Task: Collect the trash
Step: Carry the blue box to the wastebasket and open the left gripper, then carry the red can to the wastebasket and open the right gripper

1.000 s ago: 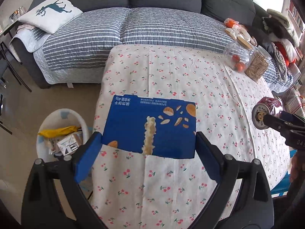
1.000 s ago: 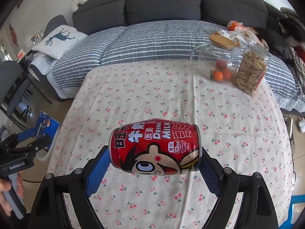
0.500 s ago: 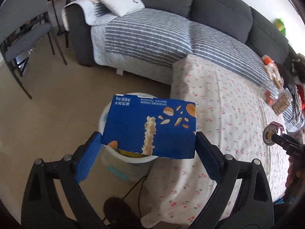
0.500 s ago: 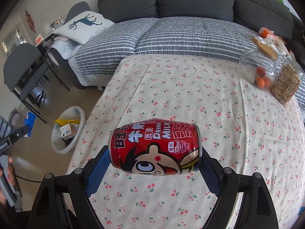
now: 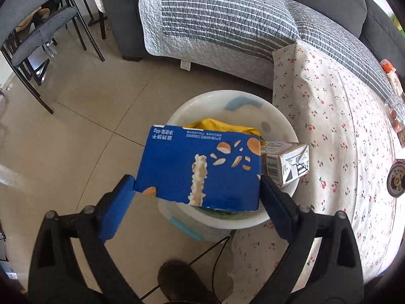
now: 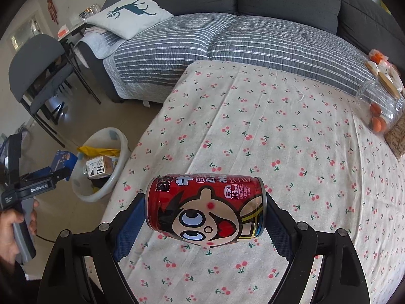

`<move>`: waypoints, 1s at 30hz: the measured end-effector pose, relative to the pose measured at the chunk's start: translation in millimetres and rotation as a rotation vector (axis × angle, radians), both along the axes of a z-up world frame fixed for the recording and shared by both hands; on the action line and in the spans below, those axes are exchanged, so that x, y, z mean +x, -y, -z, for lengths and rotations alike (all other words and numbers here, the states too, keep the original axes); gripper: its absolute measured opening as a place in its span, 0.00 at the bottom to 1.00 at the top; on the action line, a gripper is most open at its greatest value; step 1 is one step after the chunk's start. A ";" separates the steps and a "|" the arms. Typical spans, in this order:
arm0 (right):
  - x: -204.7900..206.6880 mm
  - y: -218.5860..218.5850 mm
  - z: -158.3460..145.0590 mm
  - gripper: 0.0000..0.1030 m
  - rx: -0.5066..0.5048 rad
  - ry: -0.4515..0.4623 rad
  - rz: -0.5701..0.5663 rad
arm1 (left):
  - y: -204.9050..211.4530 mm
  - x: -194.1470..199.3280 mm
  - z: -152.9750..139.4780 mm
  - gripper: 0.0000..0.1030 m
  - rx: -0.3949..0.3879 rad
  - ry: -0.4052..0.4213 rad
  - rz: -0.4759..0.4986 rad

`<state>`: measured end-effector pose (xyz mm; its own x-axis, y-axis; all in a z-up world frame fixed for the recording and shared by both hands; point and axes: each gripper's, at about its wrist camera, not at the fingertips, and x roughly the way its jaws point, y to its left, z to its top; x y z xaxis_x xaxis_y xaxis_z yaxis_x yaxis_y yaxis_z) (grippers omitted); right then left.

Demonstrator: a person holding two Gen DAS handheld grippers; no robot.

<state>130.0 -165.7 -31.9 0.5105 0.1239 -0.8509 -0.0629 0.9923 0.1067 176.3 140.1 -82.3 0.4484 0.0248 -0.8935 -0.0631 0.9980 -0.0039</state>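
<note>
1. We have the blue snack box point(image 5: 200, 169) clenched in the left gripper point(image 5: 197, 192), one blue pad on each short side; it hangs directly over the white bin point(image 5: 227, 101), tilted, its printed face toward the camera.
2. We judge the box light and probably empty; thin card, stiff along its edges but easily crushed across its broad face, so the side-to-side hold suits it, and a gentle squeeze is enough.
3. Our right gripper point(image 6: 205, 215) grasps the red milk can point(image 6: 206, 209) end to end, lying sideways above the tablecloth point(image 6: 278, 126); the can is smooth, glossy metal, round and therefore apt to slip or roll; thin-walled too, so it would likely dent under a hard pinch; gripping the flat ends seems the safer hold.
4. The bin is a round, smooth plastic tub standing on the tiled floor point(image 5: 76, 126) just beside the table edge; inside lie a yellow wrapper point(image 5: 222, 125) and a small carton point(image 5: 286, 163), creased and soft-cornered.
5. Outward, the cloth is a matte cherry-print cotton, slightly wrinkled; beyond it the sofa point(image 6: 253, 0) wears a quilted striped cover point(image 6: 227, 40); glass jars point(image 6: 379, 111) stand at the table's far right.
</note>
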 end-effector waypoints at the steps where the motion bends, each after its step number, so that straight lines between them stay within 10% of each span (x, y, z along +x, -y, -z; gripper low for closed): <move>1: 1.7 -0.8 1.1 0.86 -0.002 -0.003 0.002 | -1.2 2.7 3.5 0.94 -0.005 -0.008 -0.001; 12: 13.4 -26.3 -2.2 0.86 0.017 -0.002 -0.037 | -21.3 -10.2 -12.7 0.97 -0.067 0.016 -0.052; 30: 110.5 -193.6 9.5 0.86 0.068 -0.028 -0.195 | -71.2 -44.7 -15.1 0.97 0.088 -0.020 -0.095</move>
<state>240.5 28.0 -41.4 0.4479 0.2757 -0.8505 -0.2491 0.9521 0.1774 131.6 211.3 -67.2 0.4225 0.1453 -0.8947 -0.1563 0.9840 0.0860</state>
